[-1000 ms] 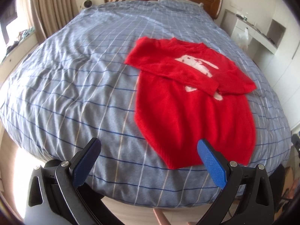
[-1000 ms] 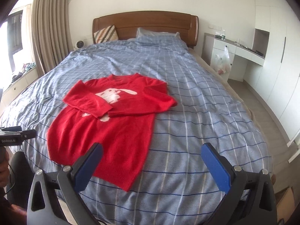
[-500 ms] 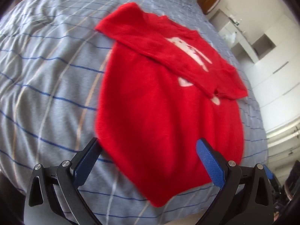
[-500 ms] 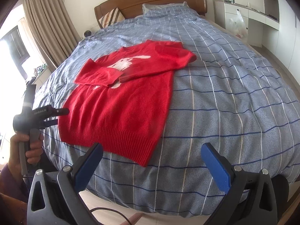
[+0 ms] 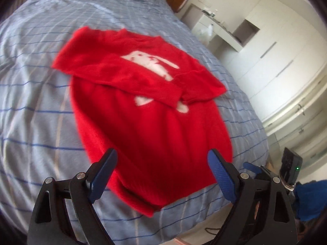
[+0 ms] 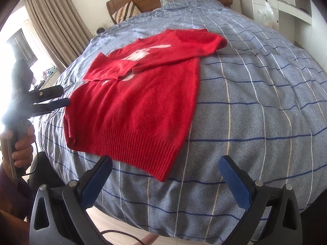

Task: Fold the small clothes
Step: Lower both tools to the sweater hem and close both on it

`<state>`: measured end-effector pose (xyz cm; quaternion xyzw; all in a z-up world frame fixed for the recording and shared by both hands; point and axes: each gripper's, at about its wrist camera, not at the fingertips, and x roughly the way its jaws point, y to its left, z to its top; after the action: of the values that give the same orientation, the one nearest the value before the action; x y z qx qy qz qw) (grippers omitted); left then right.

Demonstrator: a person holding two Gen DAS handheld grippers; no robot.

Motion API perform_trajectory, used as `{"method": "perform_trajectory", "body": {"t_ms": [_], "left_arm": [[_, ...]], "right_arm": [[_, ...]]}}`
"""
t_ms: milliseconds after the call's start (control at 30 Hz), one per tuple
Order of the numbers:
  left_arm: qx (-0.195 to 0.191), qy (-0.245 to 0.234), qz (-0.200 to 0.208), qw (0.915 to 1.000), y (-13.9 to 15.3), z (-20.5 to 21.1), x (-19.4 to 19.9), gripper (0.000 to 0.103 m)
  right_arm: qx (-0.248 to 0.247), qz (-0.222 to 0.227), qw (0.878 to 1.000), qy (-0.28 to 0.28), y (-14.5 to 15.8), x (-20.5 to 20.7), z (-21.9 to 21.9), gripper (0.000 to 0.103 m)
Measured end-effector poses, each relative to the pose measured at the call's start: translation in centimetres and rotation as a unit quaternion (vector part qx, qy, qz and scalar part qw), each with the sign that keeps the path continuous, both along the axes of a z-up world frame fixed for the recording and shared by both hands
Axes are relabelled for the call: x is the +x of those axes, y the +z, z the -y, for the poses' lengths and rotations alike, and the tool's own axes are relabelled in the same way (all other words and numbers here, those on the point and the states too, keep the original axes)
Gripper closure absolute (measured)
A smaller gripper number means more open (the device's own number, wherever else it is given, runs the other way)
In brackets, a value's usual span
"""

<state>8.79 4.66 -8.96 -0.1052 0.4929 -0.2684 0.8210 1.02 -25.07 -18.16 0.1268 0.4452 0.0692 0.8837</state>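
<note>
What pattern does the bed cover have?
The bed cover is grey-blue with a grid of white and dark blue lines, clearest in the right wrist view.

Both grippers lowered toward the near hem of the red sweater (image 6: 139, 110) on the bed. Left gripper (image 5: 161, 175) now directly over the hem, jaws just narrowed slightly, nothing pinched. Right gripper (image 6: 165, 175) brought just short of the hem corner.
</note>
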Motion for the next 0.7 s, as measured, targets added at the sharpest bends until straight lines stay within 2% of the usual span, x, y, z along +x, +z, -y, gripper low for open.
{"method": "perform_trajectory", "body": {"t_ms": [100, 167, 200, 233, 333, 367, 400, 467, 533, 700], "left_arm": [[0.034, 0.048, -0.026, 0.9979, -1.9, -3.2, -0.7, 0.012], [0.052, 0.050, -0.046, 0.9963, -3.5, -3.5, -1.0, 0.020], [0.065, 0.048, -0.053, 0.9953, -4.1, -3.3, -1.1, 0.029], [0.075, 0.043, -0.057, 0.9946, -4.5, -3.2, -1.5, 0.032], [0.080, 0.026, -0.044, 0.9955, -4.9, -2.7, -3.1, 0.032], [0.093, 0.013, -0.037, 0.9949, -5.1, -2.1, -3.5, 0.032], [0.119, -0.007, -0.030, 0.9925, -5.3, -1.2, -3.9, 0.032], [0.181, -0.050, 0.000, 0.9822, -5.5, 0.7, -4.9, 0.032], [0.209, -0.091, 0.023, 0.9735, -5.6, 2.2, -5.9, 0.028], [0.276, -0.107, 0.053, 0.9538, -6.5, 3.9, -6.1, 0.026]], "right_arm": [[0.008, -0.005, 1.000, 0.000, -0.6, 0.0, 0.1, 0.000], [0.010, -0.007, 1.000, 0.003, -0.9, 0.1, -0.1, 0.000], [0.010, -0.009, 1.000, 0.004, -1.0, 0.2, -0.2, 0.000], [0.009, -0.009, 1.000, 0.006, -1.0, 0.2, -0.4, 0.000], [0.000, -0.004, 1.000, 0.007, -0.6, -0.2, -0.6, 0.000], [-0.003, -0.001, 1.000, 0.006, -0.4, -0.3, -0.5, 0.000], [-0.005, -0.001, 1.000, 0.005, -0.4, -0.5, -0.4, 0.000], [-0.001, -0.006, 1.000, 0.002, -0.6, -0.5, -0.1, 0.000], [-0.002, -0.011, 1.000, -0.002, -0.8, -0.5, 0.2, 0.000], [0.003, -0.005, 1.000, -0.008, -0.4, -0.7, 0.4, 0.000]]}}
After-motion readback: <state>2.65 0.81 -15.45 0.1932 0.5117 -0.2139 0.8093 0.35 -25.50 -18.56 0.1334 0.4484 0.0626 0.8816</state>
